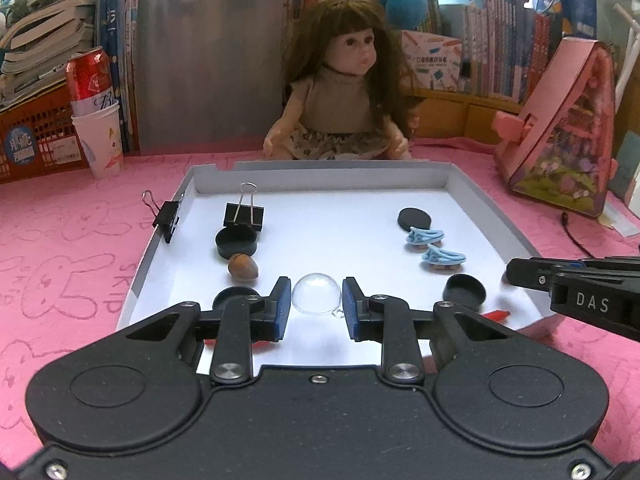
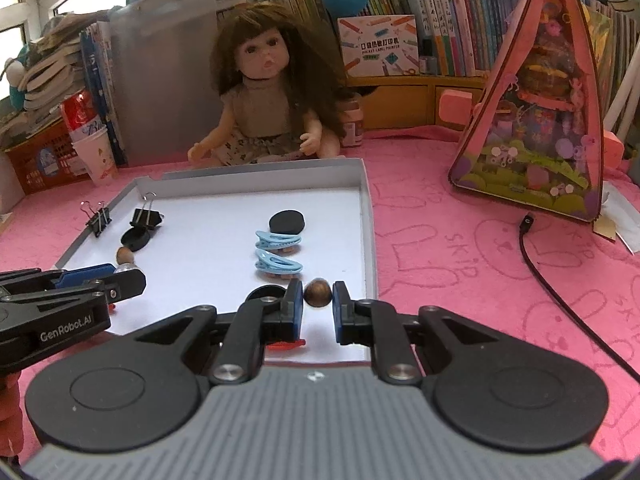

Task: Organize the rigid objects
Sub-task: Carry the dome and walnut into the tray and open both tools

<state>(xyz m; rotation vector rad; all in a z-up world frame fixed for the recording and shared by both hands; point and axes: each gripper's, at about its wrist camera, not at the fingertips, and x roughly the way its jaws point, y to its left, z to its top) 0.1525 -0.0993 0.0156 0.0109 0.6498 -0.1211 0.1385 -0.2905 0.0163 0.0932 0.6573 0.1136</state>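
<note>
A white tray (image 1: 486,208) holds small items. My left gripper (image 1: 316,306) is open with a clear half dome (image 1: 316,293) between its blue pads, not squeezed. An acorn (image 1: 243,267), a black cap (image 1: 236,241) and a binder clip (image 1: 244,216) lie at the tray's left; another clip (image 1: 166,218) grips the left rim. Two blue hair clips (image 1: 434,246) and a black disc (image 1: 414,219) lie on the right. My right gripper (image 2: 317,300) is open around a second brown acorn (image 2: 317,292), with small gaps either side.
A doll (image 1: 340,96) sits behind the tray. A pink toy tent (image 2: 536,120) stands at the right, with a black cable (image 2: 536,256) on the pink cloth. A can in a paper cup (image 1: 96,112) stands at the left. Red pieces (image 1: 496,314) lie near the tray's front.
</note>
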